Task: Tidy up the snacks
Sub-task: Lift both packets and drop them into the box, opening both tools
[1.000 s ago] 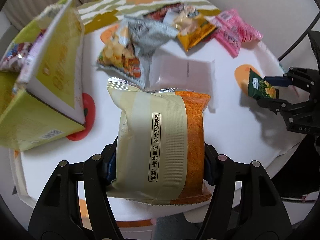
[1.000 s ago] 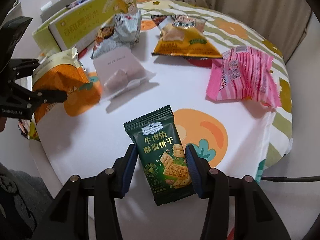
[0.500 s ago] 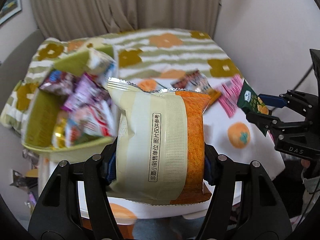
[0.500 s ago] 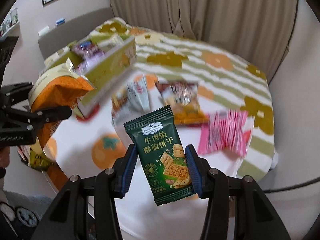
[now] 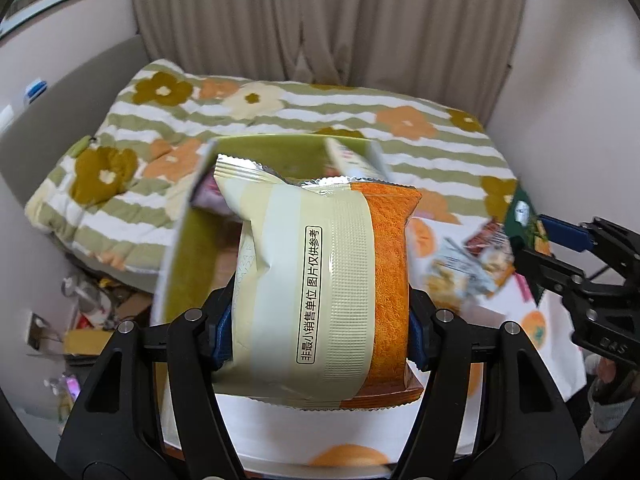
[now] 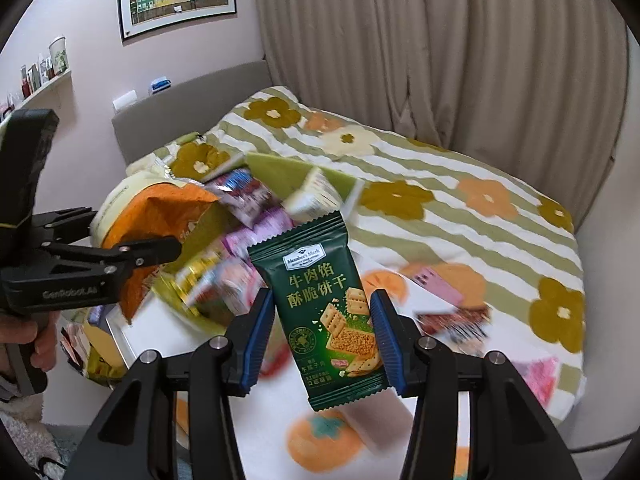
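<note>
- Between your left gripper (image 5: 320, 320) fingers sits the clamped cream-and-orange snack bag (image 5: 320, 292); carry it over the green snack box (image 5: 192, 248) ahead before letting go.
- Your right gripper (image 6: 322, 332) pinches the green cracker packet (image 6: 324, 312); keep it clenched, box ahead-left.

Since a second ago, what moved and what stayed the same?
Both grippers rose from the table toward the green box, bringing their snacks along. The left gripper stays shut on the cream-and-orange packet, the right gripper on the green cracker packet.
</note>
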`<state>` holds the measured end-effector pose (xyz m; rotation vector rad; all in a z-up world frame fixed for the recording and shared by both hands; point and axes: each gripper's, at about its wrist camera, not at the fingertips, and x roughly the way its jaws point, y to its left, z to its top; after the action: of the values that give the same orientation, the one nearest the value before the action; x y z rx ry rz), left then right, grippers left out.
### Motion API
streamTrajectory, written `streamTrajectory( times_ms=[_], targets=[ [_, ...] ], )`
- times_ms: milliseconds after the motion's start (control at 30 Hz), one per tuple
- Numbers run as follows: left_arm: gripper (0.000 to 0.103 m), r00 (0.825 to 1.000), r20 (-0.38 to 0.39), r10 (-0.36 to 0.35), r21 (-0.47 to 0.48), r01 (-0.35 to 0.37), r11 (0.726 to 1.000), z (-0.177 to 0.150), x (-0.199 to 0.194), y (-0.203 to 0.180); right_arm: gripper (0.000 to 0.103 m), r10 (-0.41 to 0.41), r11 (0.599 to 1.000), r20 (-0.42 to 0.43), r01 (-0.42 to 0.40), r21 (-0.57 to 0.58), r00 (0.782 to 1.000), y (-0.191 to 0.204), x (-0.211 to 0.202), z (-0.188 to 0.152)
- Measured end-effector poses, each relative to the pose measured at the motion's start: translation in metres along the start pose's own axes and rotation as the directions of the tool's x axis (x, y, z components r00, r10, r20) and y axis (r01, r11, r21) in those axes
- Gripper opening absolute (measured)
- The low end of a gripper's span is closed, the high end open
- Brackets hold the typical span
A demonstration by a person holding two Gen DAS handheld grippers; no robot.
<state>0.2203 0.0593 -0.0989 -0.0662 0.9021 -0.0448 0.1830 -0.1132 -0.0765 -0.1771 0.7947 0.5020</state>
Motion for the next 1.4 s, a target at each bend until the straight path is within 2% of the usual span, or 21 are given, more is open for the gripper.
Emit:
streamTrajectory(
  times_ms=[200,433,500,533,567,633,800,1200,1400],
  targets=[
    [0.062,0.996,-0.082,-0.018,-0.021,0.017,1.000,0.017,0.047,0.055,0.045,0.007,0.999,-0.024,-0.006,0.037,1.000,0.034,0.036,0.033],
    [0.062,0.973,-0.215,-0.081,0.007,0.085,0.996,0.015,0.102,0.083,0.046,-0.001,0.986,-0.067,0.012,0.164,0.998,0.048,0.076,0.045],
    [0.065,0.965,-0.242,-0.097,0.018,0.105,0.994,0.014,0.112,0.084,0.046,-0.009,0.980,-0.079,0.024,0.199,0.997,0.052,0.086,0.046],
    [0.073,0.960,-0.255,-0.111,0.033,0.124,0.992,0.014,0.115,0.084,0.046,-0.012,0.976,-0.085,0.030,0.215,0.996,0.053,0.090,0.047],
    [0.086,0.961,-0.258,-0.103,0.054,0.121,0.991,0.013,0.116,0.082,0.046,-0.018,0.973,-0.091,0.038,0.229,0.996,0.054,0.093,0.047],
    [0.102,0.969,-0.235,-0.071,0.115,0.100,0.988,0.013,0.111,0.079,0.045,-0.028,0.967,-0.104,0.054,0.251,0.994,0.056,0.098,0.046],
    [0.102,0.975,-0.209,-0.072,0.169,0.109,0.980,0.011,0.097,0.085,0.045,-0.032,0.953,-0.129,0.070,0.294,0.991,0.056,0.109,0.042],
    [0.102,0.977,-0.189,-0.094,0.120,0.117,0.986,0.003,0.085,0.111,0.046,0.052,0.935,-0.139,0.001,0.354,0.989,0.080,0.142,0.056],
    [0.102,0.978,-0.195,-0.074,0.113,0.098,0.989,0.000,0.090,0.114,0.046,0.091,0.937,-0.187,-0.021,0.348,0.978,0.083,0.164,0.066]
  ],
)
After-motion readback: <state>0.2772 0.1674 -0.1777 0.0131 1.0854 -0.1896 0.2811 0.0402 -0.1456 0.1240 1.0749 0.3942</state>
